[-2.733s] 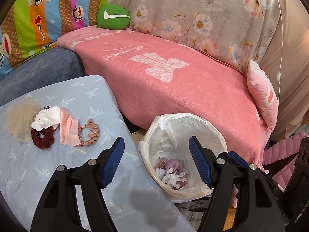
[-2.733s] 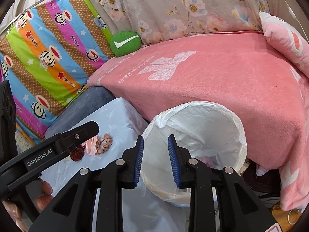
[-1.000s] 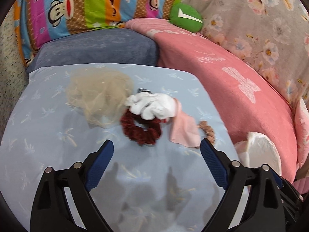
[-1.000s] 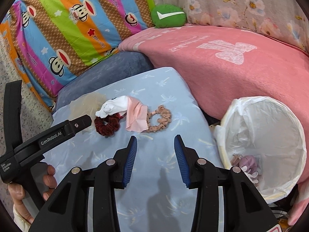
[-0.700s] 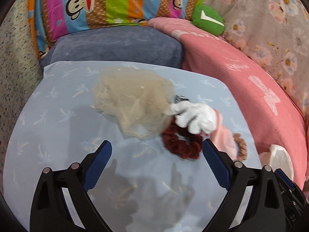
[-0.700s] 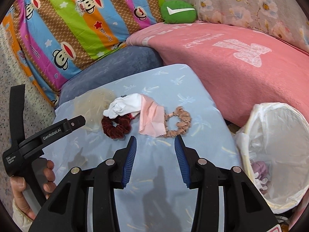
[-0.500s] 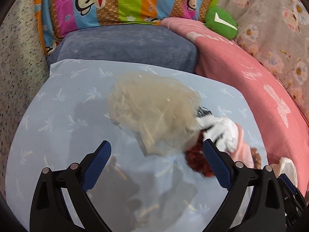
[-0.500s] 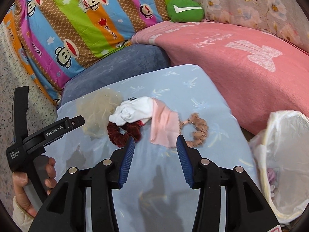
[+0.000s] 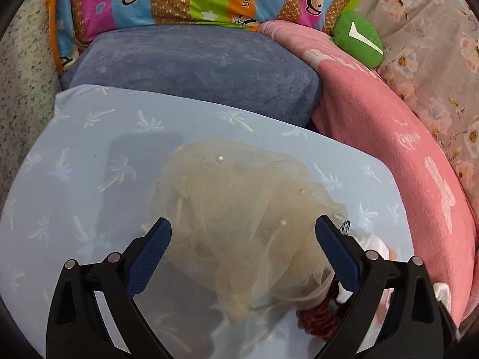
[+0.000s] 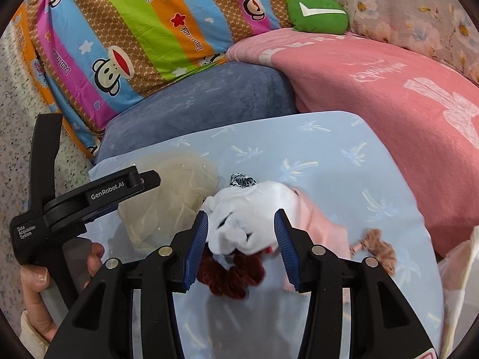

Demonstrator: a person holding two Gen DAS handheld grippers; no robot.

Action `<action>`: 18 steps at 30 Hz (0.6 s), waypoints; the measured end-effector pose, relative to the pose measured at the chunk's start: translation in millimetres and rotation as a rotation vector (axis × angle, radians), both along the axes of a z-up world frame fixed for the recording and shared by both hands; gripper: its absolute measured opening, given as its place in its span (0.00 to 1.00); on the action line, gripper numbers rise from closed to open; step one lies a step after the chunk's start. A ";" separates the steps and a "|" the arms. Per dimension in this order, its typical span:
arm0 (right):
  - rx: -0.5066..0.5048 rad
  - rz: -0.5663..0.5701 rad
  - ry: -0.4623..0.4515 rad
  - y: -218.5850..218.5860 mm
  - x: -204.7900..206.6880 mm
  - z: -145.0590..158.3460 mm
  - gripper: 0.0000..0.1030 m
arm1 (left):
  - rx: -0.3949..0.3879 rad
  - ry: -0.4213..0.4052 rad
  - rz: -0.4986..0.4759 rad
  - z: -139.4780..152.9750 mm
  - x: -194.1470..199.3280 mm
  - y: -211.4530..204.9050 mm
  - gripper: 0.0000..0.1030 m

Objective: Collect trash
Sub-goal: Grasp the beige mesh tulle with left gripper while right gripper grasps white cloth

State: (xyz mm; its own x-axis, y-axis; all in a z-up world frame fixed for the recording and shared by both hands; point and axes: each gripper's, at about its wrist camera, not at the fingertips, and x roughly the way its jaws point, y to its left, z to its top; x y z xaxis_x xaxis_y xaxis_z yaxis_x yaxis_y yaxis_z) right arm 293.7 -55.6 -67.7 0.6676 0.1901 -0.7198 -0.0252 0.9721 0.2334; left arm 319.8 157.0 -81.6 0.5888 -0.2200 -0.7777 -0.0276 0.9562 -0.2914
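Right gripper (image 10: 241, 239) at lower centre, jaws part open, just been opening, straddling the white cloth wad (image 10: 248, 212), not pinching yet. Left gripper (image 9: 244, 249) wide over the beige tulle puff (image 9: 236, 197), nothing held. Both soft, light, crushable; probably grab at the bunched middle. Dark red velvet scrunchie (image 10: 230, 272) beneath, pink cloth (image 10: 320, 224) right, on pale blue printed tabletop (image 10: 344, 161).

Two close, downward wrist views
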 end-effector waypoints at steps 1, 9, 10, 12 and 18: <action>0.002 -0.003 0.008 1.0 5.6 -4.1 0.45 | -0.009 0.007 -0.005 -1.6 2.3 -1.2 0.90; 0.054 -0.031 0.073 -7.9 13.4 -34.3 0.36 | -0.062 0.035 -0.075 -16.5 -0.1 -8.4 0.47; 0.062 -0.031 0.081 -9.0 11.5 -37.0 0.32 | -0.066 0.042 -0.086 -17.8 -0.1 -10.5 0.34; 0.064 -0.035 0.092 -10.8 8.4 -40.3 0.18 | -0.068 0.055 -0.105 -20.3 -3.1 -12.6 0.19; 0.082 -0.043 0.086 -19.6 -11.1 -33.0 0.12 | -0.073 0.032 -0.118 -7.8 -17.6 -15.1 0.04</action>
